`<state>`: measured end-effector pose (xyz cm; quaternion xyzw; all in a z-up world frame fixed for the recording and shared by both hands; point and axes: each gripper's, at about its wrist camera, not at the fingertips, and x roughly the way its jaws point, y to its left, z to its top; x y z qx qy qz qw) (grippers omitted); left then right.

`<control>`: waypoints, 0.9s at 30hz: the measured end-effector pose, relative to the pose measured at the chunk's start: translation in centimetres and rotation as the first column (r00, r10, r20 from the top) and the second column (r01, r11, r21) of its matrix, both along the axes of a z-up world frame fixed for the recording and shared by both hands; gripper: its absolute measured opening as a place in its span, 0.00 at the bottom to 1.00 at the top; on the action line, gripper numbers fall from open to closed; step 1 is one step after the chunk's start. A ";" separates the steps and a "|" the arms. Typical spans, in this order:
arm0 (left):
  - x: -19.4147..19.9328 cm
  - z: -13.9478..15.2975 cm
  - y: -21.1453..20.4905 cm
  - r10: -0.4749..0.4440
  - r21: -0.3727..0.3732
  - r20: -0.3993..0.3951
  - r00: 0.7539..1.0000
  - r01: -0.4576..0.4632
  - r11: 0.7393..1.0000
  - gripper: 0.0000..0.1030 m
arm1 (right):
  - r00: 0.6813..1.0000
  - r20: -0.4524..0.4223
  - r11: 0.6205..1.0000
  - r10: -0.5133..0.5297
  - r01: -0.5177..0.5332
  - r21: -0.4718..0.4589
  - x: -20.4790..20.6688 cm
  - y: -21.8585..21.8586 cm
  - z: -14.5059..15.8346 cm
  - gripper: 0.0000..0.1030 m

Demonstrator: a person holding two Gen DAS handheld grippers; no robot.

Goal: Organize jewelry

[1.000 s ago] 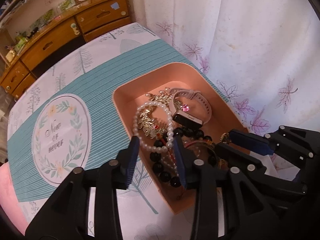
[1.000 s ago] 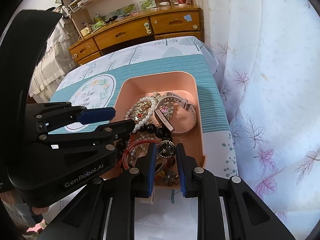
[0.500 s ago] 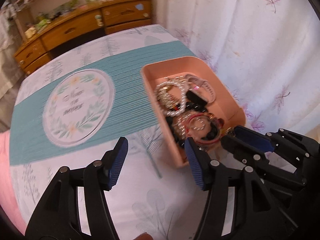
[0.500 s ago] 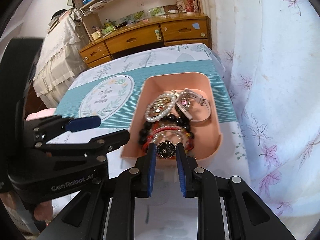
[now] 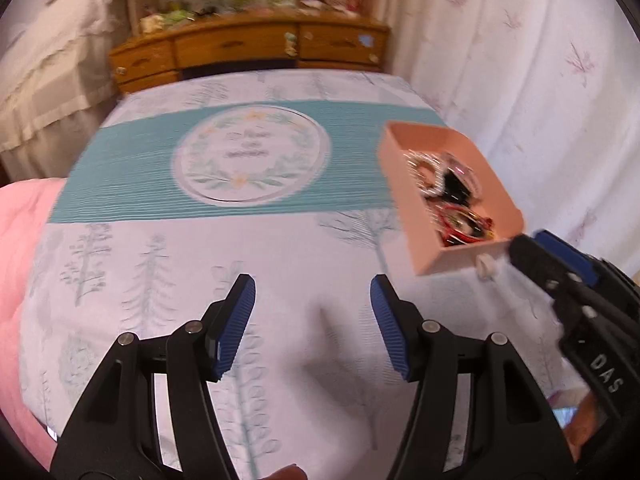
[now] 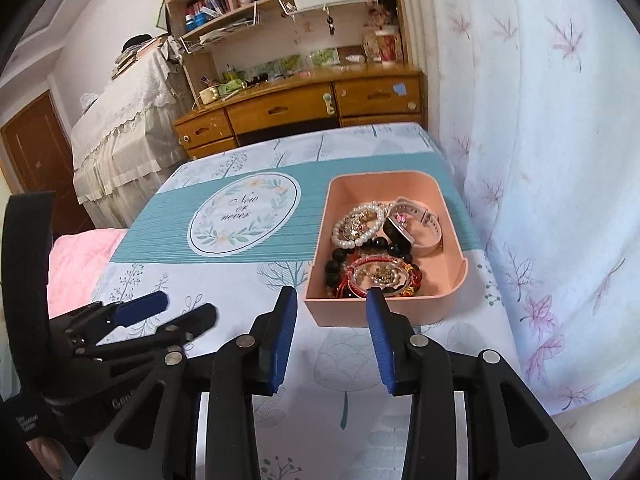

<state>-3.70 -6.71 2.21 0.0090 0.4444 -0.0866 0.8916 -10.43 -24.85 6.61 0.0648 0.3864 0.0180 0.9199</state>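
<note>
jewelry sits heaped in a pink tray right of centre in the right wrist view, on the bench near the curtain. looks gathered already: pearl bracelet and pale-strapped watch toward the tray's far half, black bead bracelet and red cord bracelets bunched at the near wall. nothing loose visible on the patterned cloth, so probably the closing stretch of the task, with both tools backed off.

left gripper, bottom centre of the blurred left wrist view, spread wide and holding nothing, over bare cloth well apart from the tray, which lies at the right edge there. right gripper, bottom centre of its own view, also spread and empty, tips just short of the tray's near wall; seen again at the lower right of the left view.

to finish well: check the cloth for stray small pieces before calling it done, though blur hides fine detail on the left. if anything in the tray needs tidying, come down from above on one strand only, since the beads and cords overlap and would likely drag each other out. keep clear of the tray's near wall, as a nudge could slide the light tray toward the bench edge by the curtain. keep the left gripper away from the right one's path.
</note>
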 end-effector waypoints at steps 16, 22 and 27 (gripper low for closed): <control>-1.7 -0.6 2.9 0.102 -0.021 0.040 0.994 -0.102 0.995 0.64 | 0.999 0.015 0.999 0.042 -0.042 -0.026 -2.7 3.6 -0.6 0.35; -2.0 -1.0 3.1 0.115 -0.018 0.030 0.993 -0.114 0.993 0.64 | 0.999 0.000 0.999 0.046 -0.046 -0.029 -2.4 4.1 -1.5 0.35; -2.5 -1.1 3.5 0.124 -0.023 0.030 0.992 -0.123 0.992 0.64 | 0.999 -0.011 0.999 0.049 -0.050 -0.021 -2.3 4.3 -2.1 0.35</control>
